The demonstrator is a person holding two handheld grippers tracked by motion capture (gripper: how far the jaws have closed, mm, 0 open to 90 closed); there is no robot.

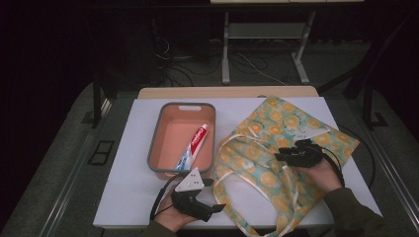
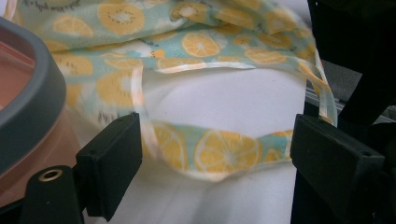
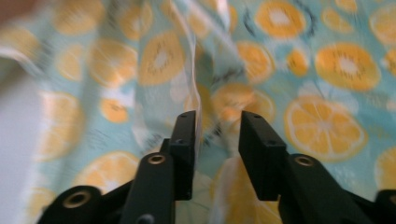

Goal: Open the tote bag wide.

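Observation:
A tote bag (image 1: 276, 126) printed with orange slices lies on the right half of the white table top (image 1: 128, 182). My right gripper (image 1: 281, 154) rests over the bag's middle. In the right gripper view it (image 3: 218, 140) stands open, with a narrow gap between its jaws and bag fabric (image 3: 327, 116) and a pale strap edge just beyond them. My left gripper (image 1: 213, 195) sits near the front edge and points right at the bag's handle loop. Seen from the left gripper view, it (image 2: 215, 154) is wide open, and the handle strap (image 2: 224, 151) lies on the table between the jaws, untouched.
A pink bin with a grey rim (image 1: 157, 133) stands left of the bag and holds a toothpaste tube (image 1: 195, 145). The bin's rim (image 2: 28, 88) is close beside my left gripper. A second handle loop (image 1: 247, 217) trails toward the front edge.

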